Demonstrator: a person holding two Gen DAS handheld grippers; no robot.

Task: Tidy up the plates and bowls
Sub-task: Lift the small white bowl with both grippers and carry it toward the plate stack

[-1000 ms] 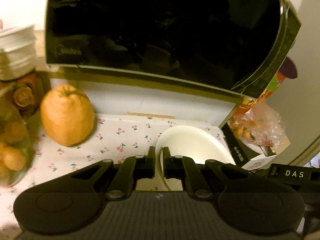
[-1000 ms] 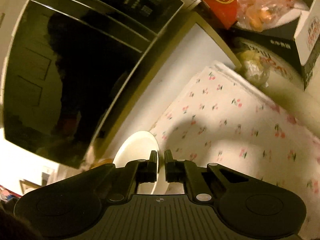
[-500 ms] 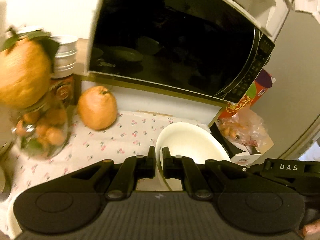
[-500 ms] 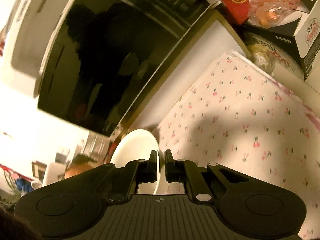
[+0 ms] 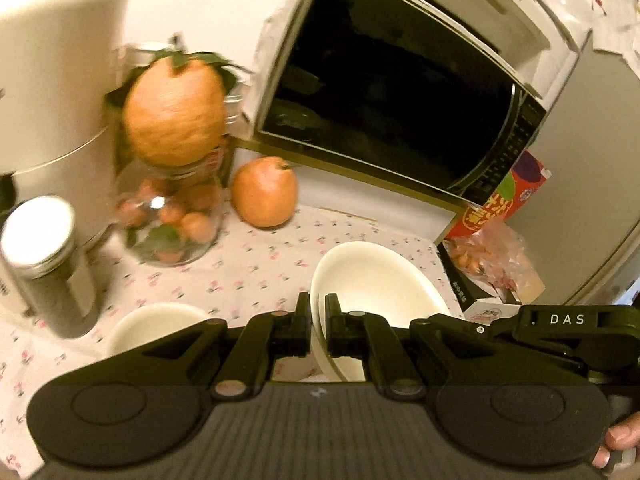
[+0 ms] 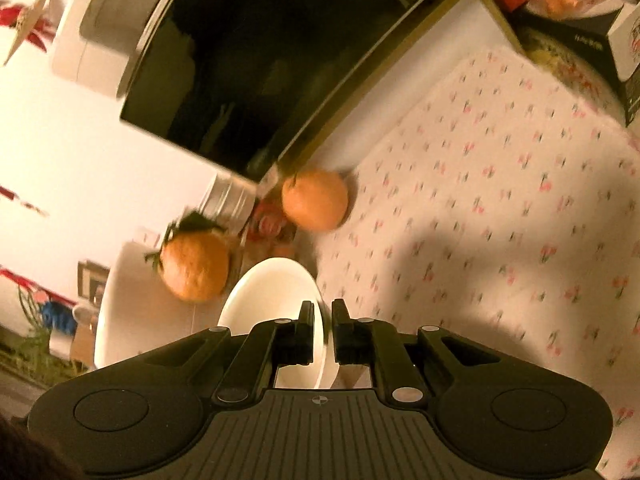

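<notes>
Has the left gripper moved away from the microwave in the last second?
Yes. The left gripper, shut on the plate, has pulled back from the microwave: the microwave filled the left wrist view before, and now a jar and a bowl show too.

Warm light, pale wall (image 5: 208,4), flowered tablecloth (image 5: 256,264)

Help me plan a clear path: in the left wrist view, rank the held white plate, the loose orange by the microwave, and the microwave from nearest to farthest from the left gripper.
1. White plate, pinched in the left gripper.
2. Loose orange, ahead-left on the cloth.
3. Microwave, behind, raised.
</notes>
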